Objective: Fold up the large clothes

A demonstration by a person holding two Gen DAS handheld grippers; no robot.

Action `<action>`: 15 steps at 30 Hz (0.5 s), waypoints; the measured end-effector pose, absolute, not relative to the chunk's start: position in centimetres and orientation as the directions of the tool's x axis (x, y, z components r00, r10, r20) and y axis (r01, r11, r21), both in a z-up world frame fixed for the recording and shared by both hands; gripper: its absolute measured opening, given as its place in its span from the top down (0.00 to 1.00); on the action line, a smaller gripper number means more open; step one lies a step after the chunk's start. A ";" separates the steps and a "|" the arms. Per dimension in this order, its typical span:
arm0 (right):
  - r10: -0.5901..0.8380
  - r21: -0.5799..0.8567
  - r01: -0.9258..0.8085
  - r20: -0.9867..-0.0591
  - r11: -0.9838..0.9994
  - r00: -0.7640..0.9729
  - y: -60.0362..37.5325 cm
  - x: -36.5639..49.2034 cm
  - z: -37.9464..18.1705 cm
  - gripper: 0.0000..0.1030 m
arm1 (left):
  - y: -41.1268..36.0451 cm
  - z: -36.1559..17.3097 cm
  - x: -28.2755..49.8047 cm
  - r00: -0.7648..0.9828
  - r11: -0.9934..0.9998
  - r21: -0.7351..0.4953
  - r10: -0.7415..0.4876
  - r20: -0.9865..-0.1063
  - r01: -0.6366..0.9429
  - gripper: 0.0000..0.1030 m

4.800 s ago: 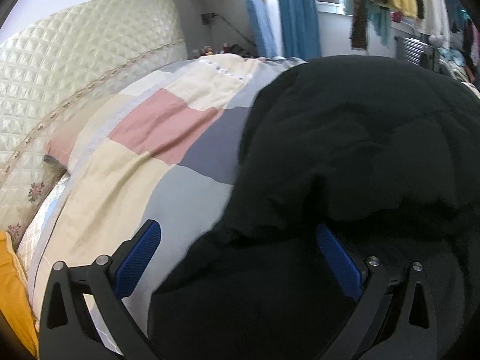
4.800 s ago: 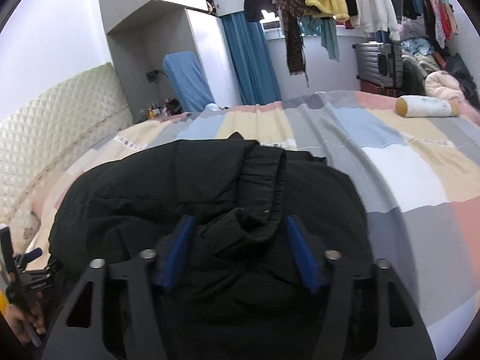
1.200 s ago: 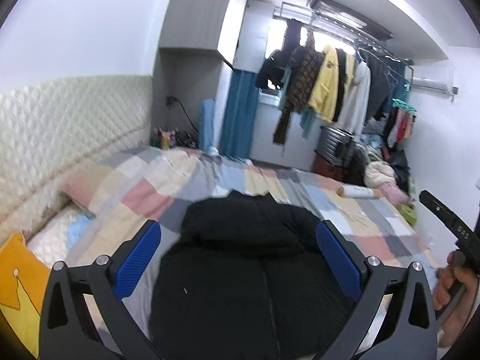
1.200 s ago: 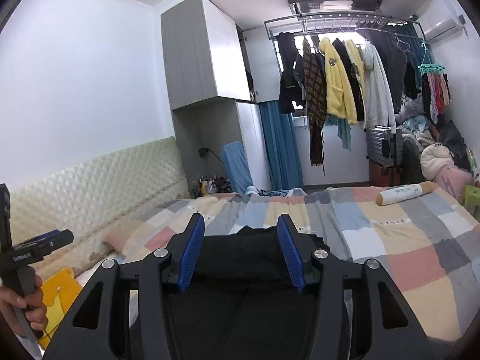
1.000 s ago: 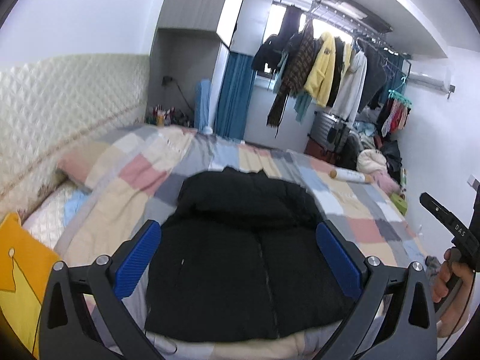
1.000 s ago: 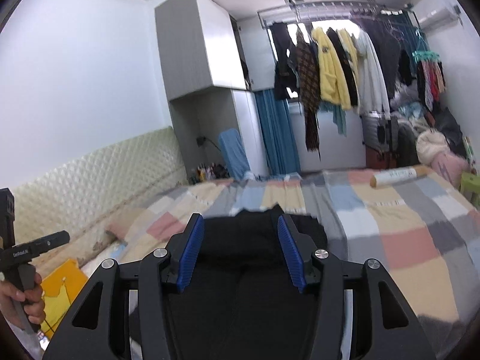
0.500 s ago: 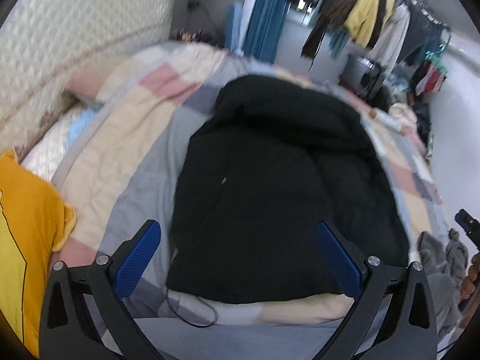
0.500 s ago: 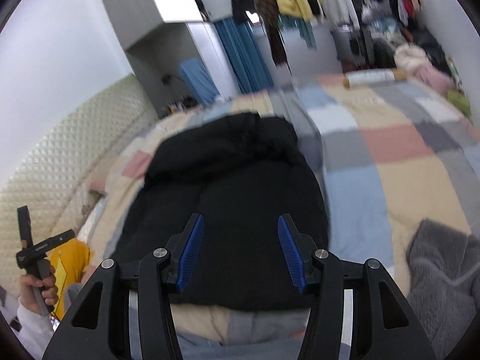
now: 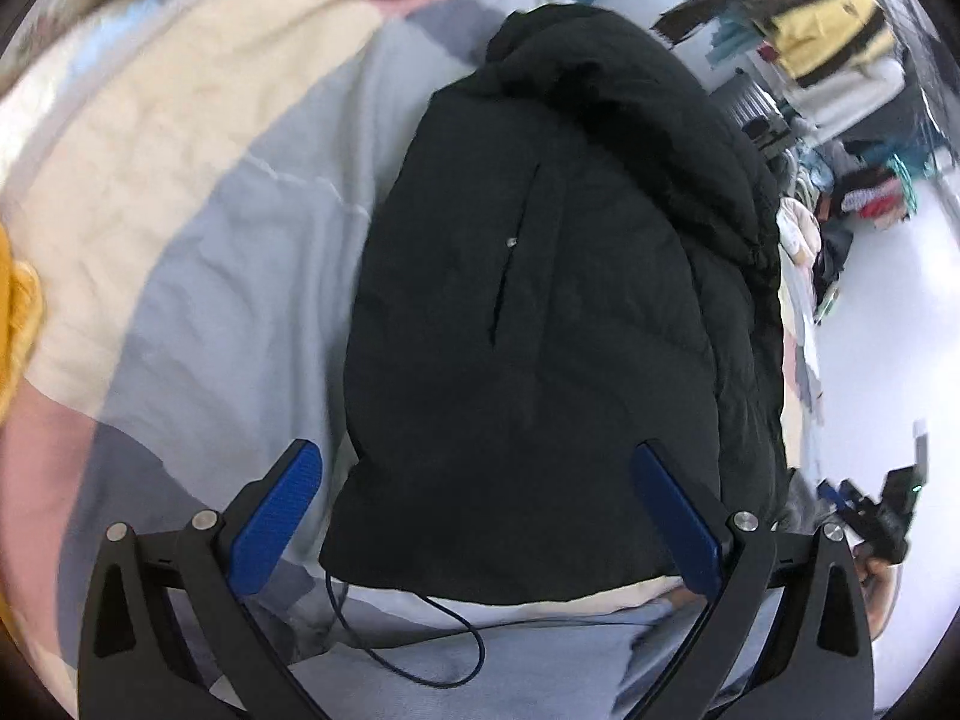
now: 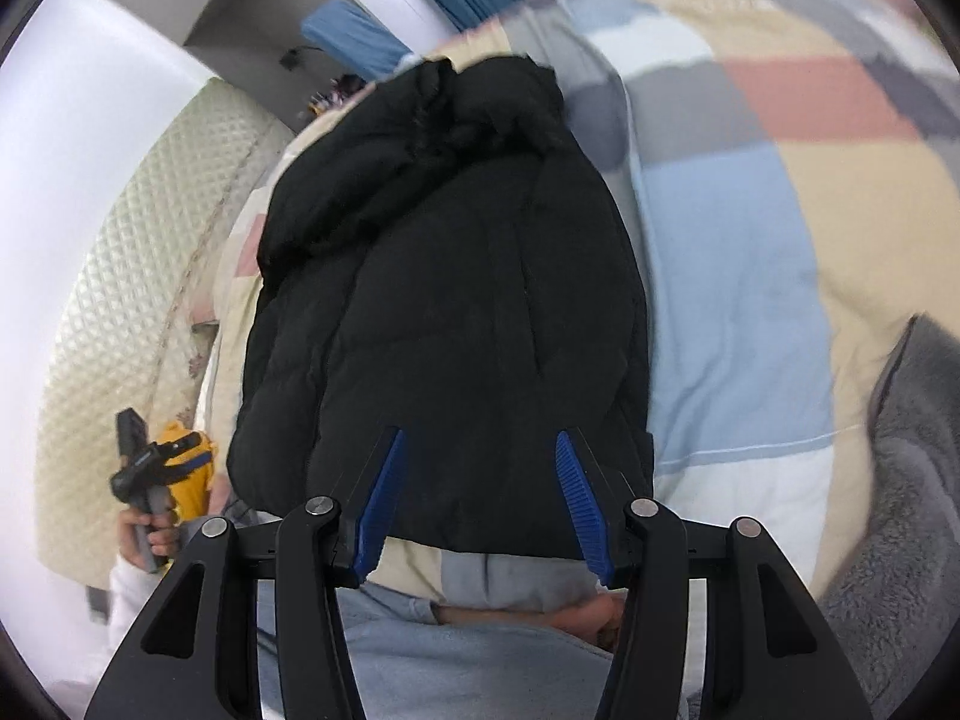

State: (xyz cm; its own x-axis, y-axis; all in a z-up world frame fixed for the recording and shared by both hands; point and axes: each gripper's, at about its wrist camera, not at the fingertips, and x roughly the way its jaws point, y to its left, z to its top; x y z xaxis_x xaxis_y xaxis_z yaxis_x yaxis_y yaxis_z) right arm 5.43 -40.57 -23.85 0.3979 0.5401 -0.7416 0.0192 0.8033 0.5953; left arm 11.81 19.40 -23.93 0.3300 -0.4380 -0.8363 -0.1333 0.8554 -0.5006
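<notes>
Left wrist view shows both tongs [image 9: 474, 516] spread above the black jacket's [image 9: 552, 312] near hem, where the slippery padding may slide out of a shallow pinch.

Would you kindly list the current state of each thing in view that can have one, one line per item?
black jacket: lying flat on the bed, sleeves tucked in, hem toward the person, not gripped.
left gripper: open wide, nothing between its fingers, above the jacket's hem.
right gripper: open, jaws just been opening, nothing between them.
patchwork bedspread: spread over the bed, slightly wrinkled.
grey fleece blanket: bunched at the bed's edge.
</notes>
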 end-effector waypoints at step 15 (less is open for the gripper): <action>0.661 0.671 0.099 -0.742 0.735 0.117 -43.4 10.2 -32.5 0.32 | 17.2 -29.5 14.6 0.070 0.874 -0.450 -0.445 -0.893 -0.184 0.03</action>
